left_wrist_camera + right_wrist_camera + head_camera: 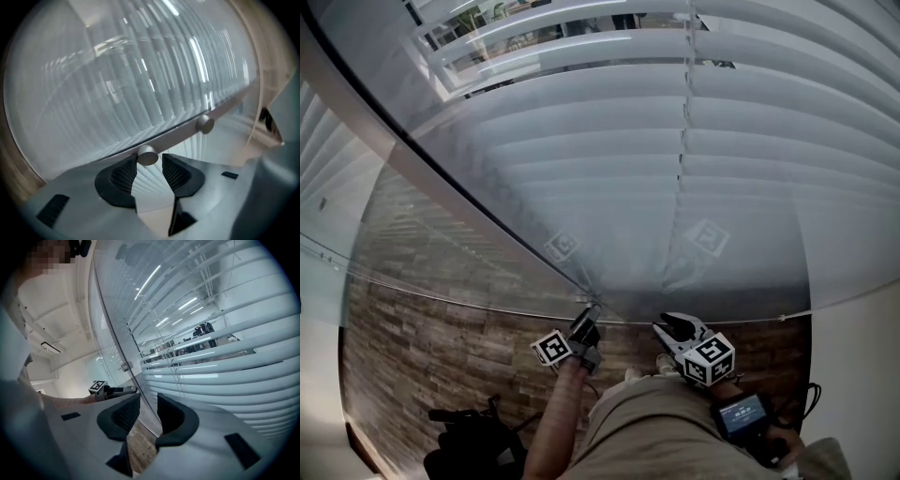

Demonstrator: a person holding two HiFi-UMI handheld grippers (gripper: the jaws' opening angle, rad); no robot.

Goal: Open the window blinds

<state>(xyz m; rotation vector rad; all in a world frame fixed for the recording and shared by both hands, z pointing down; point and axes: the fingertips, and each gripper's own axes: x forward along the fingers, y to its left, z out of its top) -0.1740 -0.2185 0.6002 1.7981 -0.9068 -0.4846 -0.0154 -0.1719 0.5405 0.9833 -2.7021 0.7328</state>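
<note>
White slatted blinds (694, 169) hang behind a glass pane, with gaps between the upper slats. In the left gripper view, a small round knob (148, 156) sits on the pale rail (187, 129) at the bottom of the pane. My left gripper (149, 165) points level at it, with the knob between the fingertips. One pad touches the knob and a thin gap shows at the other. A second knob (205, 123) sits farther along the rail. My right gripper (145, 416) hovers open and empty near the glass; beyond it the slats (225, 362) show an office through their gaps. In the head view the left gripper (591, 314) and right gripper (675, 328) are side by side at the pane's bottom edge.
Wood-patterned floor (422, 328) runs along the foot of the glass. A black object (473, 445) lies at the lower left. The person's leg (656, 431) fills the bottom centre, with a small screen (742, 414) on the right wrist. A white wall (862, 375) bounds the right side.
</note>
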